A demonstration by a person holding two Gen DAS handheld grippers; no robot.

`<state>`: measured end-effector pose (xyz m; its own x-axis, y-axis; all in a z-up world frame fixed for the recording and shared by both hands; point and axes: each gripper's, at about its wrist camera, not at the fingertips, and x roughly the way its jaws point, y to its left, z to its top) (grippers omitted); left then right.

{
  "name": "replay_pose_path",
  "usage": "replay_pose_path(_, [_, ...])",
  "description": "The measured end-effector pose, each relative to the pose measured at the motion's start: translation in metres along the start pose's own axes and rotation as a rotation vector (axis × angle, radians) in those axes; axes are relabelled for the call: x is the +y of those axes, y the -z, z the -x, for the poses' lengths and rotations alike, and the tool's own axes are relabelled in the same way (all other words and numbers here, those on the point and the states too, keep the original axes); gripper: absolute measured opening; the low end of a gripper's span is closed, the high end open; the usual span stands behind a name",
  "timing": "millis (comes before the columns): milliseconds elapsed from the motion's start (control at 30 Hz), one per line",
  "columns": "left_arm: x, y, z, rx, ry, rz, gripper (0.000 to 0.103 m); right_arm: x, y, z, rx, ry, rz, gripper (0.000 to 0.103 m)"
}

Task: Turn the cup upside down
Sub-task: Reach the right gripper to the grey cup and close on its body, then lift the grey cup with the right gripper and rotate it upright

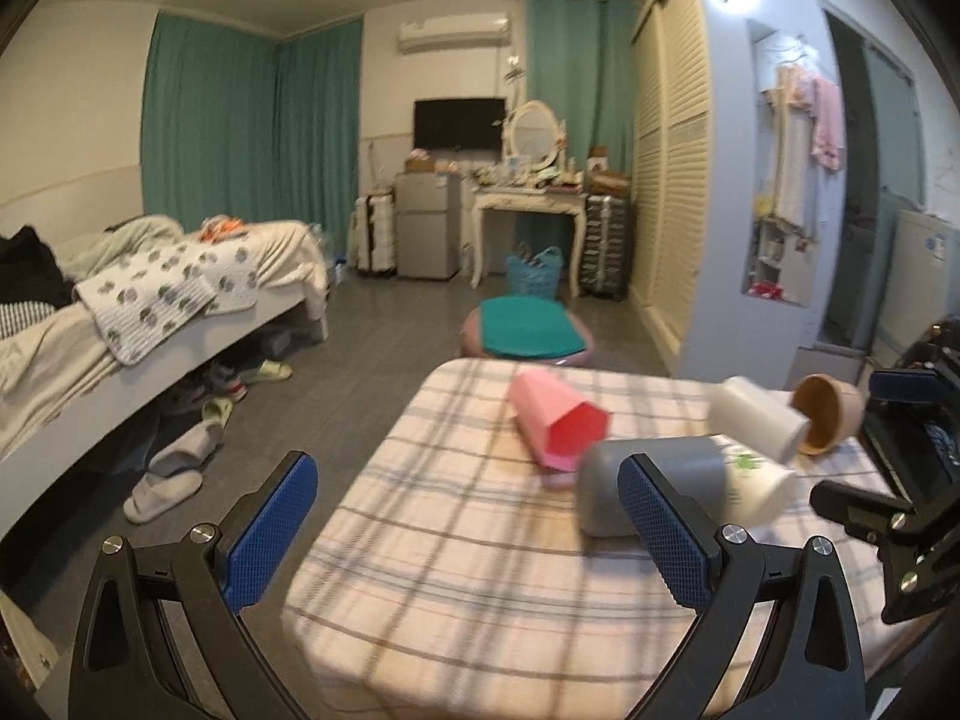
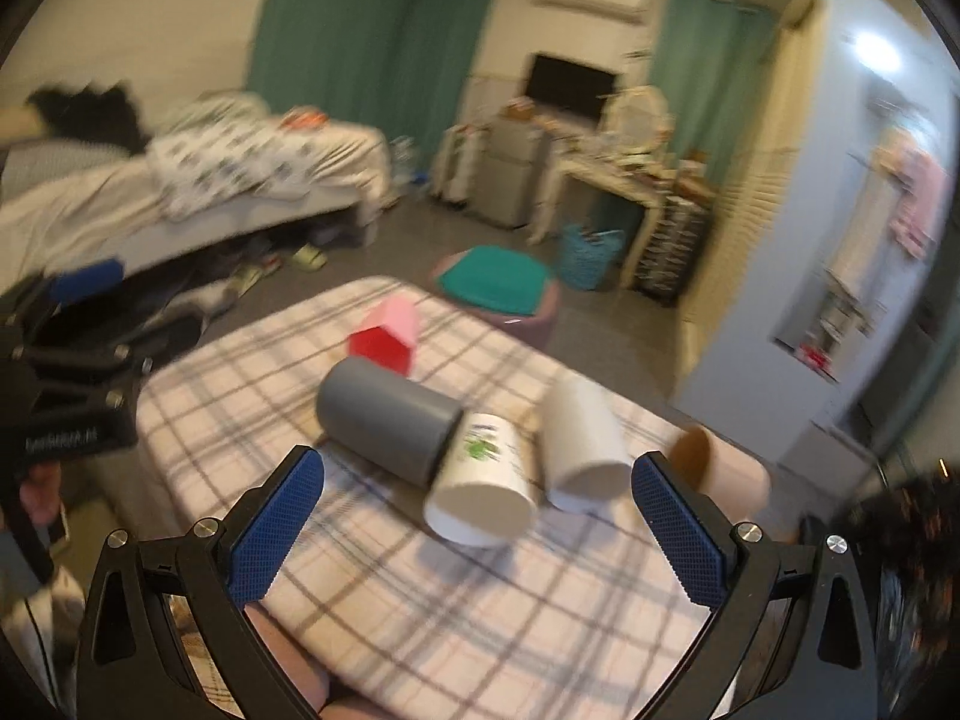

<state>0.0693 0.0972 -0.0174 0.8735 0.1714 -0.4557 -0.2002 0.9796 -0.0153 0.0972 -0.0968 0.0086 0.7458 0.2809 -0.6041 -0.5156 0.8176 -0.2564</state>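
Left wrist view:
- Left gripper [image 1: 468, 531]: jaws wide apart, nothing held, low over near edge of plaid-cloth table [image 1: 456, 576].
- Five cups, all lying on their sides: pink cup [image 1: 555, 423], mouth toward camera; grey cup [image 1: 660, 483], partly behind the right-hand blue pad; white cup w/ green print [image 1: 759, 480] touching grey one; plain white cup [image 1: 759, 417]; brown cup [image 1: 831, 414] at far right.
- Right gripper seen side-on at frame's right edge; can't tell its opening from here.

Right wrist view (blurred):
- Right gripper [image 2: 480, 531]: jaws wide apart, empty, above table w/ printed white cup [image 2: 480, 492] roughly centred btwn pads, mouth facing camera.
- Grey cup [image 2: 384, 420] touching it on left; plain white cup [image 2: 579, 447] just beside on right; brown cup [image 2: 699, 453] by right pad; pink cup [image 2: 387, 333] further back.
- Left gripper at left edge, blurred.

Judgement: which cup was meant – can't tell; printed one looked likeliest for right side. To do it well: come down across the body, not the rim; pads clear of neighbours since cups crowd & would roll; lift before rotating; set mouth-down on bare cloth.
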Motion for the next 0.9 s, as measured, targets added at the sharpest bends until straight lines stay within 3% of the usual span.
replay_pose_path(233, [0.013, 0.005, -0.04, 0.072, -0.043, 0.017, 0.103, 0.018, -0.023, -0.095, 0.176, -0.16, 0.252, 0.103])
replay_pose_path(467, [0.015, 0.015, -0.077, 0.141, -0.055, 0.016, 0.103, 0.044, -0.025, -0.156, 0.294, -0.227, 0.504, 0.103])
replay_pose_path(667, [0.016, 0.022, -0.095, 0.177, -0.057, 0.017, 0.103, 0.058, -0.015, -0.185, 0.359, -0.252, 0.607, 0.103])
replay_pose_path(800, [0.022, 0.023, -0.099, 0.185, -0.059, 0.025, 0.103, 0.062, -0.017, -0.193, 0.383, -0.273, 0.601, 0.088])
replay_pose_path(900, [0.023, 0.022, -0.095, 0.18, -0.054, 0.035, 0.103, 0.065, -0.02, -0.194, 0.387, -0.255, 0.606, 0.084])
